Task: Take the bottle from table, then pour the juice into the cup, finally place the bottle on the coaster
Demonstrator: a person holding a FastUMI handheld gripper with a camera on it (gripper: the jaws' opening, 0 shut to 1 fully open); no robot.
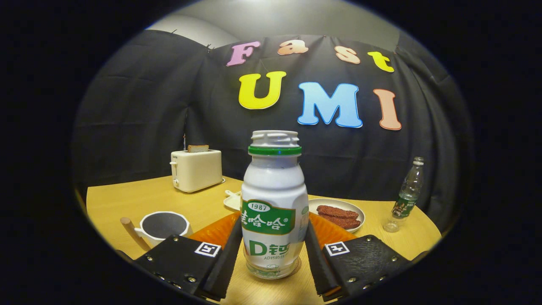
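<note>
A white juice bottle (pixel 274 203) with a green label and green neck ring, its cap off, stands upright between my fingers. My gripper (pixel 273 254) is shut on it, one finger pressing each side of its lower body. Its base sits at the wooden table (pixel 127 203). Right behind the bottle lies an orange ribbed coaster (pixel 214 231), showing on both sides of it. A white cup (pixel 163 226) with a dark inside and a wooden handle stands to the left, just beyond the left finger.
A cream toaster (pixel 197 169) with a slice of bread stands at the back left. A white plate (pixel 358 212) with reddish-brown food lies beyond the right finger. A clear plastic bottle (pixel 406 195) stands at the far right. A small white dish (pixel 233 200) lies behind the coaster.
</note>
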